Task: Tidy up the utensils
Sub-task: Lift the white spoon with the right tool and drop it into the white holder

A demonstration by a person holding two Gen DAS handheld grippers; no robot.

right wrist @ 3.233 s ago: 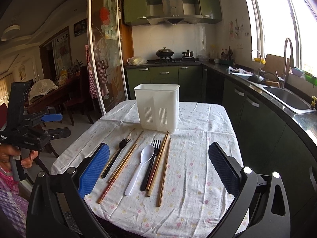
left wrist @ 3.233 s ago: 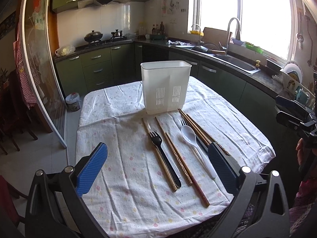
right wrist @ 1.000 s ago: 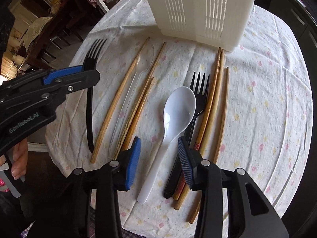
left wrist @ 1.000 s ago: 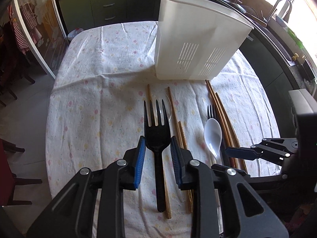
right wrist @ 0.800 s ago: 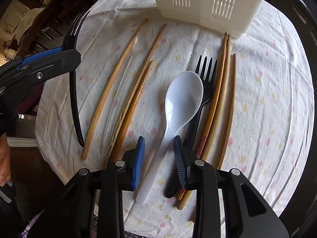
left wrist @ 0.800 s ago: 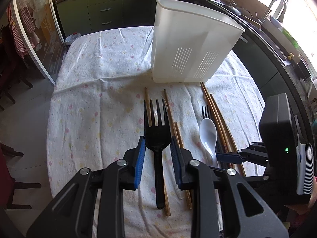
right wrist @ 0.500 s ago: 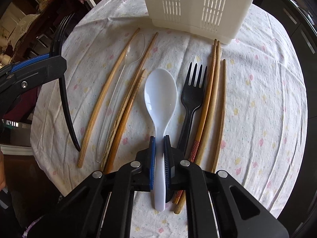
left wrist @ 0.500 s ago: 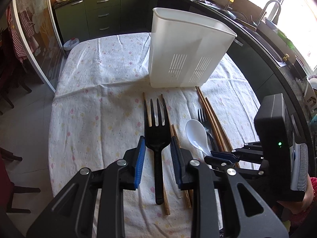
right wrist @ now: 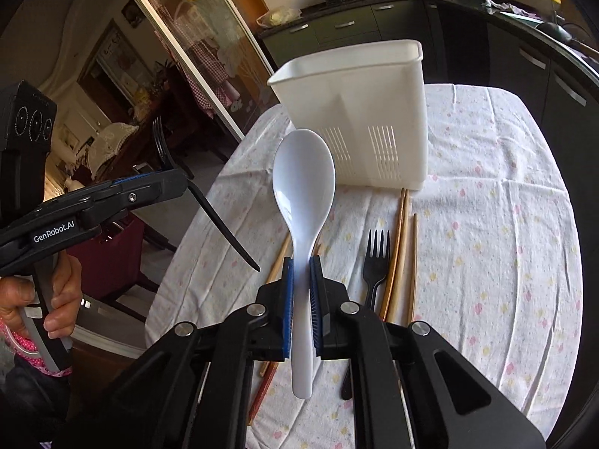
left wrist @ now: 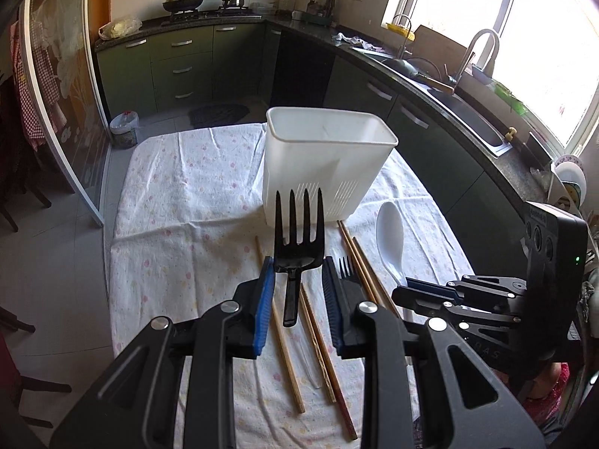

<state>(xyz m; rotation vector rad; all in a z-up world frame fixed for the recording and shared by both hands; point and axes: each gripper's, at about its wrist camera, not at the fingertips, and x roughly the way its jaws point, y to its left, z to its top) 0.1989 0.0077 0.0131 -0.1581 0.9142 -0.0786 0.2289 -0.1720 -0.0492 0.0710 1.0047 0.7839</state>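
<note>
The left gripper (left wrist: 297,273) is clamped on a fork's head, pitched downward; the right gripper (right wrist: 300,273) is closed tight on a spoon's handle, likewise angled down.

A black plastic fork (left wrist: 298,252), a white plastic spoon (right wrist: 303,202), a white slotted plastic bin (left wrist: 325,164), a white cloth with pink and yellow dots (left wrist: 179,232).

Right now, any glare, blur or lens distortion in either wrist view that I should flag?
Left wrist view: window blown out white, counter edge bowed by the fisheye; black fork sharp. Right wrist view: white spoon sharp with mild sheen, dining room at left dark, glass door frame curved, corners vignetted black. No motion blur in either.
</note>
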